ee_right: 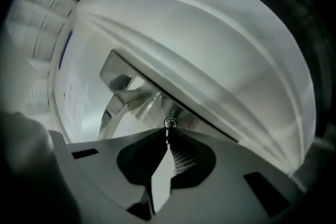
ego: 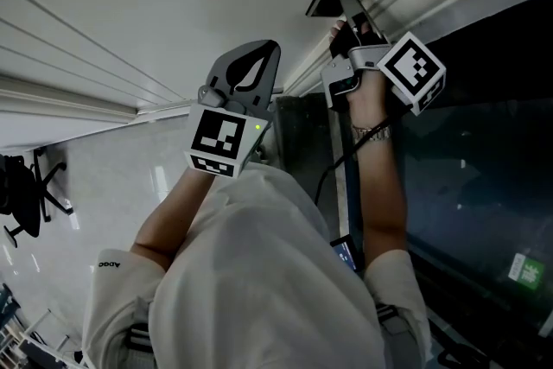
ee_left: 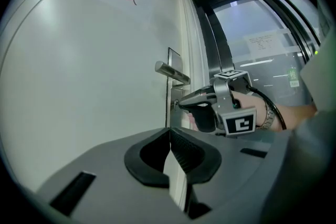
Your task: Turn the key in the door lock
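The left gripper [ee_left: 169, 132] hangs back from the white door [ee_left: 94, 71]. Its jaws are together with nothing in them. Further right, the silver door handle [ee_left: 169, 71] sticks out. Just under the handle is the key [ee_right: 169, 123], pushed into the lock at the door's edge. The right gripper [ee_right: 168, 132] is pinched tight on the key.

The pinch is only on the key's thin end, so I think the key could slip when it is twisted. A crooked twist could bend the key or jam it. The gripper could also bump the handle, which is very close.

The key looks small and shiny, with a little round ring.
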Tool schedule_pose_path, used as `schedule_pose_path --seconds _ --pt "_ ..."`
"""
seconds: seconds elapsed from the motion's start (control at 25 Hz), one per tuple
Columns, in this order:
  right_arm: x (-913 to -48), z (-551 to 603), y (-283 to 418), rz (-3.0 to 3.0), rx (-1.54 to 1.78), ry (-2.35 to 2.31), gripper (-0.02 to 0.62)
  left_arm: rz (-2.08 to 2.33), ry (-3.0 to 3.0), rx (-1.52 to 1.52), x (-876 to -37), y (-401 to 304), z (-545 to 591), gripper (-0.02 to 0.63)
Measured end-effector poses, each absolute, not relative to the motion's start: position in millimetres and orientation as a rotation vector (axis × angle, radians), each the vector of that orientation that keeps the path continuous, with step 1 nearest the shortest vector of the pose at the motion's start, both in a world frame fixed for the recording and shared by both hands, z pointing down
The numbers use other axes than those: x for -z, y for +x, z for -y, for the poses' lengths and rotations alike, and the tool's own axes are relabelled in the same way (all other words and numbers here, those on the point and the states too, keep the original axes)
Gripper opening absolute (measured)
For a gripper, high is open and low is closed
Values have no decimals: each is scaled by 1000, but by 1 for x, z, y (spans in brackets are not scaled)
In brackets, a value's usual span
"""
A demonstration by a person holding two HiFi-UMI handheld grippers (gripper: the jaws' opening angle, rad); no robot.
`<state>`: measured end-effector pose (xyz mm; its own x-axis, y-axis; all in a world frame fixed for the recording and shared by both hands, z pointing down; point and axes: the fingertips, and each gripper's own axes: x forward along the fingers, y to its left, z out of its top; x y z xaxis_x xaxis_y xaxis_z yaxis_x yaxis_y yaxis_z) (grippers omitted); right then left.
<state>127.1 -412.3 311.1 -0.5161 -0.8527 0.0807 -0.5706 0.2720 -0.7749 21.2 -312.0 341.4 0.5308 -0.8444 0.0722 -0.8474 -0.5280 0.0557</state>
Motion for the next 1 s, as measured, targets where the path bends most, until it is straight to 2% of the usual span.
schedule_pose_path --seconds 0.12,0.24,0.4,0.44,0.48,0.6,0.8,1.0 --pt "-314 414 129 -1884 1411 -979 12 1479 2677 -55 -341 22 311 11" --pt "-315 415 129 -1686 1555 -808 12 1471 2684 -64 -341 25 309 11" --pt "-308 412 128 -1951 1397 -969 25 1470 2687 -69 -341 27 309 11" --pt "-305 411 127 -2042 1327 -1019 85 1471 2687 -70 -341 27 309 11" --pt "-303 410 128 -2134 1239 -1082 131 1472 2687 -70 -341 27 310 11" --pt "-296 407 137 -2421 832 -1402 167 1479 2688 -77 -342 28 310 11" --pt "-291 398 123 -2851 -217 -1904 179 1472 2696 -90 -344 31 311 11" --pt "-301 397 114 -2856 -998 -2219 178 1444 2717 -101 -343 40 310 11"
